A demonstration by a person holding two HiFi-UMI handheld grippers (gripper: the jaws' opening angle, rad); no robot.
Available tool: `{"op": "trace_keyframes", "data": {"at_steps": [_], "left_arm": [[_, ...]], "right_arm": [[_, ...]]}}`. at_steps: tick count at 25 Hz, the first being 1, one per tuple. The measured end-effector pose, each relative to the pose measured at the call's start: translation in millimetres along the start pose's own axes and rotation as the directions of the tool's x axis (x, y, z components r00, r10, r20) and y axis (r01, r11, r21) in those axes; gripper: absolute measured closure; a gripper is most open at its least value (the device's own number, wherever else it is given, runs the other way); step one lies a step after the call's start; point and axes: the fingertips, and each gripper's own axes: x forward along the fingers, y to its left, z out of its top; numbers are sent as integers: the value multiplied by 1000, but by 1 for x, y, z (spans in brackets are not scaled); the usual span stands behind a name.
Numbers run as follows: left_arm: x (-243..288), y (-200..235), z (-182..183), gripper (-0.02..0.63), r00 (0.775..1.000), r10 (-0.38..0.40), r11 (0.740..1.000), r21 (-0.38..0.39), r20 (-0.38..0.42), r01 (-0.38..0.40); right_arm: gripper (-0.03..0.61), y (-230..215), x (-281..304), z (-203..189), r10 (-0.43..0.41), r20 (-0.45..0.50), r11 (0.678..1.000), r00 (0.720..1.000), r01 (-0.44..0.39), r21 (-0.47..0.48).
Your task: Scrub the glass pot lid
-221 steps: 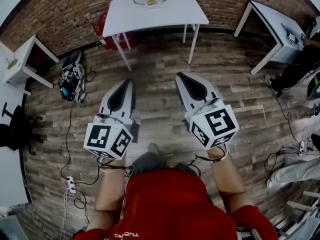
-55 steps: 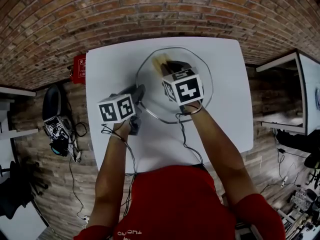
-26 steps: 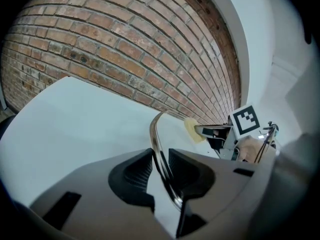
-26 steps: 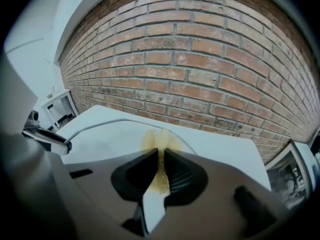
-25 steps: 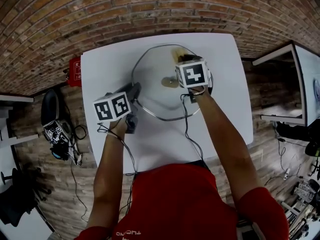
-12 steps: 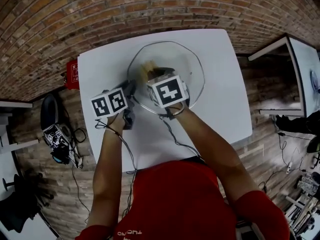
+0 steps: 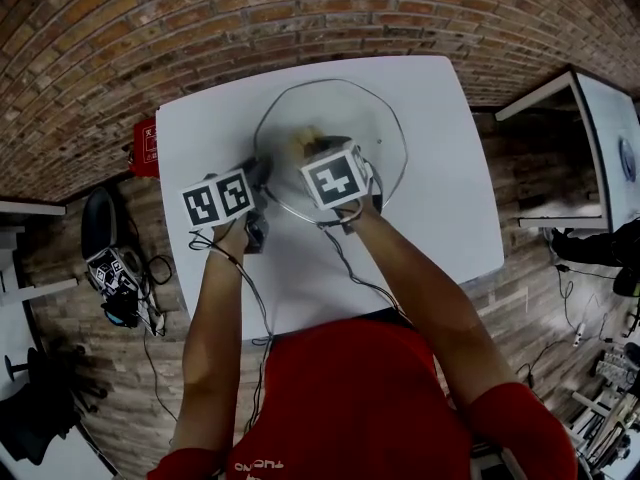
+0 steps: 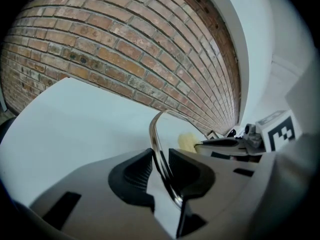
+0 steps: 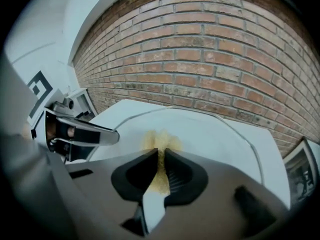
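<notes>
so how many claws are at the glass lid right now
2. The left claw is clamped on the rim of the lid at its left side; the right claw, pinching a yellow scrub pad, is near the middle.

Bare tabletop (image 7: 440, 188) flanks the lid (image 7: 340, 108); wall (image 7: 300, 18) behind.

1. Head view: the right gripper (image 7: 322, 150) covers the centre of the lid (image 7: 385, 118) and most of the sponge (image 7: 303, 136).
2. Left gripper (image 8: 160, 159) view: the lid's rim drops between the jaws, its lower run hidden by the gripper's body.
3. Red box (image 7: 145, 146) beside the tabletop (image 7: 440, 218): print too small to read.
</notes>
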Motion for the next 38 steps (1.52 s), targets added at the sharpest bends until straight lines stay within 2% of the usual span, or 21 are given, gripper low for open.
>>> {"op": "trace_keyframes", "data": {"at_steps": [7, 12, 15, 17, 21, 24, 31, 38], "left_arm": [[1, -2, -1, 503, 1000, 11, 1000, 7, -1, -11], [1, -2, -2, 503, 1000, 22, 1000, 15, -2, -22], [0, -3, -3, 503, 1000, 29, 999, 14, -2, -29], [0, -3, -4, 503, 1000, 31, 999, 14, 0, -31], [-2, -3, -5, 503, 999, 38, 999, 13, 5, -38], [-3, -3, -5, 503, 999, 45, 999, 14, 3, -45], [-3, -4, -8, 503, 999, 54, 998, 13, 5, -54], [-4, -4, -9, 503, 998, 56, 998, 16, 1, -56]], "right_arm": [[525, -97, -34, -30, -194, -57, 979, 979, 197, 54], [525, -127, -53, -44, -242, -64, 965, 968, 247, 89], [525, -117, -60, -48, -222, -55, 970, 974, 226, 91], [525, -97, -68, -42, -188, -15, 978, 982, 188, 84], [525, -24, -78, -38, -25, 30, 997, 999, 23, 77], [525, 24, -76, -47, 71, 10, 996, 997, -71, 53], [525, 53, -67, -62, 128, -33, 992, 991, -128, 11], [525, 16, -72, -78, 44, -77, 999, 996, -44, 5]]}}
